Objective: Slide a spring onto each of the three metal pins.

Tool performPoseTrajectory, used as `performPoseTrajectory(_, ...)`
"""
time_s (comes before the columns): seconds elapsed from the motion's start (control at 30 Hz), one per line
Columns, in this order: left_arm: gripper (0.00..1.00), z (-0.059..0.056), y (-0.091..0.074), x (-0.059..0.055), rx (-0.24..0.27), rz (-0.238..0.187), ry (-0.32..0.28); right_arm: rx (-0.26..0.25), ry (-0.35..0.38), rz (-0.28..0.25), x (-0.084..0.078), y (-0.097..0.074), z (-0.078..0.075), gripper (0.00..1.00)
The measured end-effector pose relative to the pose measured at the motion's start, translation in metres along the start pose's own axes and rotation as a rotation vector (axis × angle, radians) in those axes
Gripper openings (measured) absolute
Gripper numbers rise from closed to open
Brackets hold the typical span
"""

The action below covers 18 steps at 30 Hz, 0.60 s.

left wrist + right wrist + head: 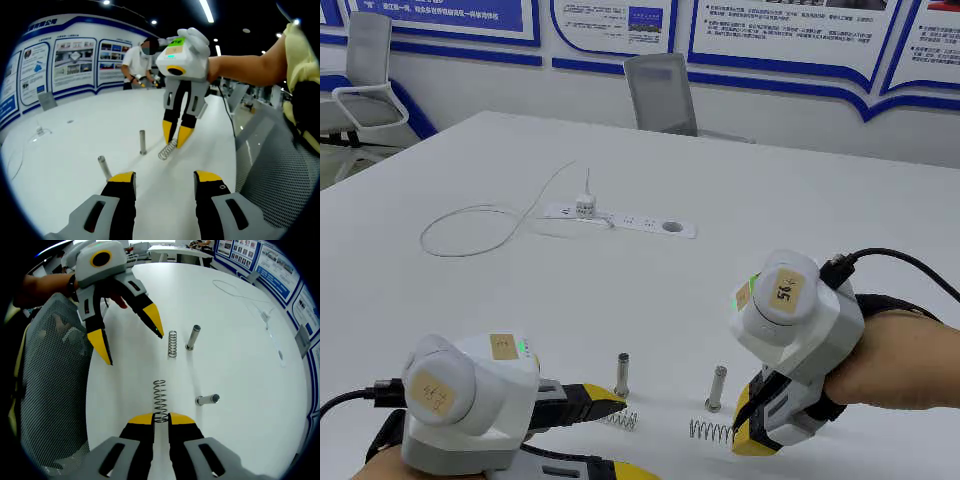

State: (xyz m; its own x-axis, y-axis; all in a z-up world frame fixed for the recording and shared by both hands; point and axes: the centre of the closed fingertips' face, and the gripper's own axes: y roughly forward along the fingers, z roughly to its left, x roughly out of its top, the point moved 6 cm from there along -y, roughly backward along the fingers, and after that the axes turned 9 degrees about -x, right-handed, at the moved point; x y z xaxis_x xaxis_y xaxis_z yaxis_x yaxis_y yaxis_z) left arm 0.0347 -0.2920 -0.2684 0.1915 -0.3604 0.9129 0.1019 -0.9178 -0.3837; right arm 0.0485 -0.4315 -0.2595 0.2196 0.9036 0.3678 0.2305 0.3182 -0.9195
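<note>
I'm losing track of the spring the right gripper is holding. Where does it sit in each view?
Head view: the spring lies low right, at the yellow tips of the right gripper.
Left gripper view: the spring is mid-picture, at the tips of the right gripper.
Right gripper view: the spring is low centre, pinched between that gripper's own tips.
Shared landmark: the metal pin nearest it.

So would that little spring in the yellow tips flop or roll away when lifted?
Probably bendy: the spring is thin open coils, pinched at one end by the right gripper, so it may droop. Likely very light. Being round, it could roll on the smooth table.
</note>
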Motion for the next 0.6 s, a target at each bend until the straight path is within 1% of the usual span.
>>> performPoseTrajectory(0.13,0.46,-0.002,0.004,0.003,-0.014,0.002,0.020,0.013,-0.031,-0.016,0.011,-0.006,0.007,0.12)
performPoseTrajectory(0.27,0.43,-0.004,0.007,0.006,-0.025,0.005,0.042,0.012,-0.058,-0.033,0.021,-0.010,0.010,0.12)
performPoseTrajectory(0.5,0.39,-0.005,0.009,0.009,-0.031,-0.006,0.061,0.023,-0.104,-0.045,0.029,-0.013,0.017,0.12)
performPoseTrajectory(0.6,0.35,-0.007,0.010,0.011,-0.037,-0.012,0.073,0.028,-0.122,-0.046,0.031,-0.013,0.019,0.12)
